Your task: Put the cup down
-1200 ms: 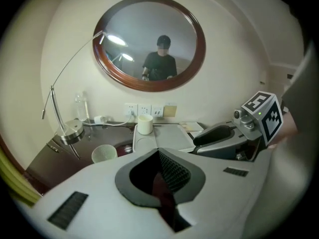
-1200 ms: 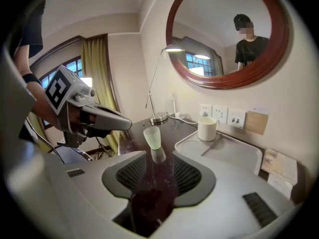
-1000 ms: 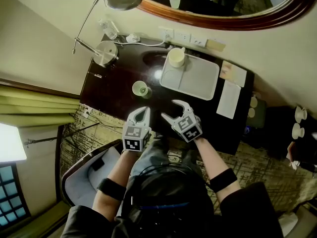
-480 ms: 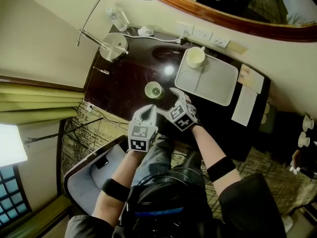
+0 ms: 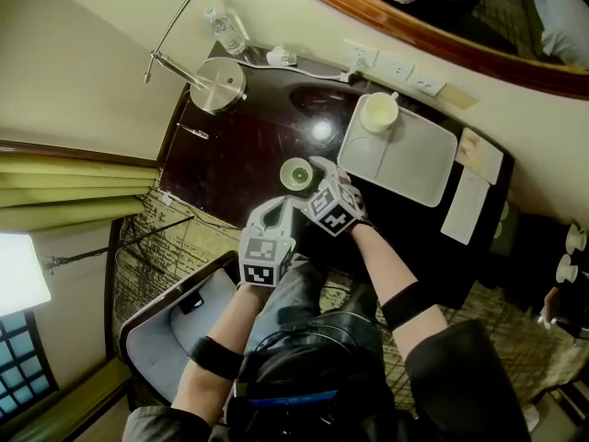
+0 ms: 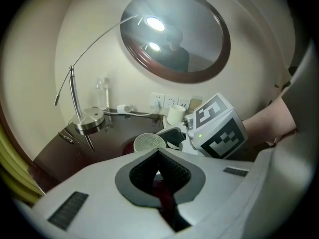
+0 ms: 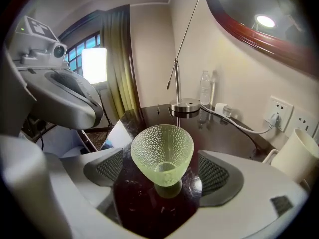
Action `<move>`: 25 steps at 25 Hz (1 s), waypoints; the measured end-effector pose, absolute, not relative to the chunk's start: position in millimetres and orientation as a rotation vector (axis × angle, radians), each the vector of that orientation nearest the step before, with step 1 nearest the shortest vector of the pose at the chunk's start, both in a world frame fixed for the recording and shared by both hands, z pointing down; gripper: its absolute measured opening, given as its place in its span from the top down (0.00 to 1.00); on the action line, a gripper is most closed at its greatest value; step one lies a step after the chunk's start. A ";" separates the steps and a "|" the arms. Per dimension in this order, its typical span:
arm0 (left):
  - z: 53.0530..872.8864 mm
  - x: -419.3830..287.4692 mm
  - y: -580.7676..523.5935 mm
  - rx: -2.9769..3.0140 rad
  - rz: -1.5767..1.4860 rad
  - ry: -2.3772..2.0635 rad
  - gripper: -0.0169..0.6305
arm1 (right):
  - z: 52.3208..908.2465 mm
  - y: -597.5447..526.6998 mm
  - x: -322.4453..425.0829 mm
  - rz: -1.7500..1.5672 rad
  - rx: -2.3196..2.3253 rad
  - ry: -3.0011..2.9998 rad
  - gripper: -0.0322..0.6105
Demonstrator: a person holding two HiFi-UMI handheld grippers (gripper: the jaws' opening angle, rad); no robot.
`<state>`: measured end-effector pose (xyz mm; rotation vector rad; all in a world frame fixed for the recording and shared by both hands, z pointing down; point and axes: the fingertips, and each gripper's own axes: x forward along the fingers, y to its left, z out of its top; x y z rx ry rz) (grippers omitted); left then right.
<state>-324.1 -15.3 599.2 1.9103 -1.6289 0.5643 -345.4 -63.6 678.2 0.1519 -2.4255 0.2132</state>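
Already on the desk [image 5: 244, 141], the green cup [image 7: 162, 151] stands free inside the right claw [image 7: 162, 176], whose jaws have just been opening wide; a crooked retreat could topple it.

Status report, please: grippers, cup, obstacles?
Left gripper shut, empty. Right gripper jaws just opened, green cup between them, untouched. Cup upright on dark table. No obstacle seen.

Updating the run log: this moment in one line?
right gripper jaws just opened, green cup between | left gripper shut | cup upright on desk
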 end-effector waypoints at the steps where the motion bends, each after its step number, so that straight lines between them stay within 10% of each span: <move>1: 599.5 -326.4 -15.5 1.906 0.565 -1.634 0.97 | 679.9 -62.7 -348.2 0.213 0.137 -2.422 0.17; 5: 600.4 -333.7 -15.7 1.892 0.570 -1.646 0.97 | 682.8 -64.0 -353.5 0.196 0.125 -2.412 0.35; 25: 598.9 -280.9 -35.8 1.941 0.589 -1.595 0.97 | 636.4 -124.7 -273.6 0.235 0.386 -2.472 0.36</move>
